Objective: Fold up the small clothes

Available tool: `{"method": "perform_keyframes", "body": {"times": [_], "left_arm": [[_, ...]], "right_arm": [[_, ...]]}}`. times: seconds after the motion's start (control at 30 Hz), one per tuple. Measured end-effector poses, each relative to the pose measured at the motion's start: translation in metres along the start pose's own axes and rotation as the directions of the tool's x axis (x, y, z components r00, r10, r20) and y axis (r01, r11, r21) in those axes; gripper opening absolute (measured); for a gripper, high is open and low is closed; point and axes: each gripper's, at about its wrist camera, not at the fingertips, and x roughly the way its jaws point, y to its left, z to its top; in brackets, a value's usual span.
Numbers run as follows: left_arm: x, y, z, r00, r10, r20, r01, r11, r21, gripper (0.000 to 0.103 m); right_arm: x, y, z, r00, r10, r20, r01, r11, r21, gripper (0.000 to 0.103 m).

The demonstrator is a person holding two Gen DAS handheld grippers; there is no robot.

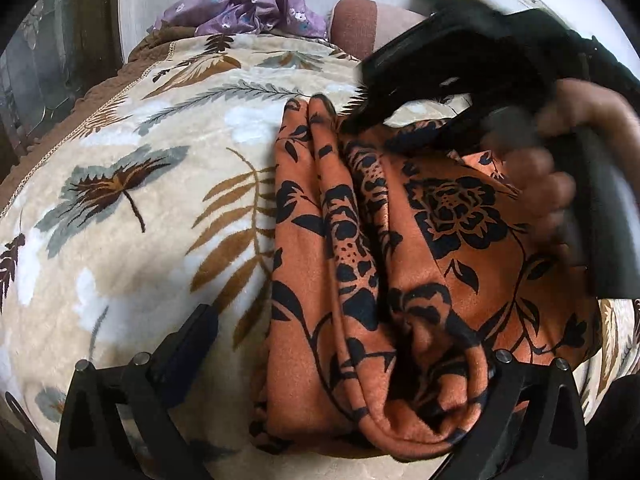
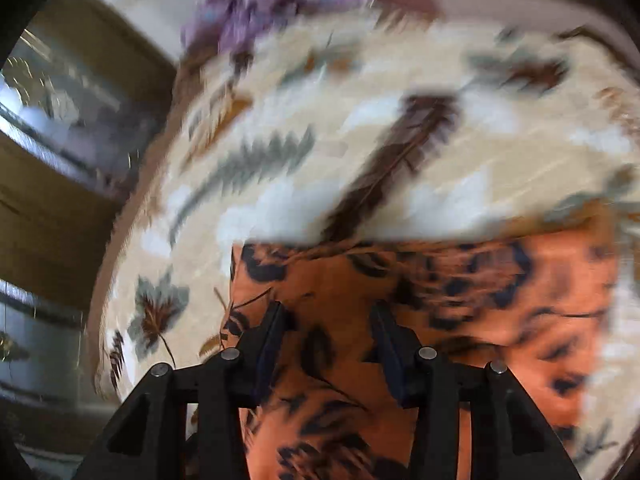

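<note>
As seen from left wrist: my left gripper (image 1: 344, 360) fingers wide apart, empty; orange floral garment (image 1: 400, 248) lies between them on blanket (image 1: 120, 200), long axis near-to-far.

Right wrist, blurred: right gripper (image 2: 330, 344) fingers half apart over garment (image 2: 340, 280), no visible clamp; nearer to far edge.

Rust-orange black-floral garment (image 1: 400, 248) — folded, rumpled, on blanket (image 1: 140, 200)
</note>
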Motion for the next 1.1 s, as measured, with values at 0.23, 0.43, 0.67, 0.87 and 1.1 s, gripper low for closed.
{"method": "perform_keyframes", "body": {"times": [0.23,0.43,0.67,0.87,1.1], "left_arm": [[-0.007,-0.005,-0.004,1.0,0.013,0.007,-0.013,1.0,0.012,0.103],[-0.01,-0.007,-0.007,1.0,0.02,0.014,-0.02,1.0,0.011,0.103],[-0.014,-0.008,-0.009,0.999,0.033,0.017,-0.034,0.999,0.012,0.103],[-0.013,-0.01,-0.009,0.999,0.045,0.019,-0.046,0.999,0.017,0.103],[-0.012,-0.006,-0.009,0.999,0.049,0.019,-0.049,0.999,0.014,0.103]], "right_arm": [[-0.033,0.0,-0.012,0.997,0.043,0.067,-0.042,0.999,-0.021,0.058],[-0.098,-0.026,-0.052,0.985,-0.01,0.174,0.012,1.0,-0.015,0.058],[-0.124,-0.058,-0.116,0.978,-0.085,0.19,0.082,0.996,0.025,0.058],[-0.112,-0.075,-0.137,0.974,-0.077,0.214,0.067,0.996,0.056,0.059],[-0.138,-0.073,-0.161,0.963,-0.061,0.264,0.04,0.996,0.084,0.059]]}}
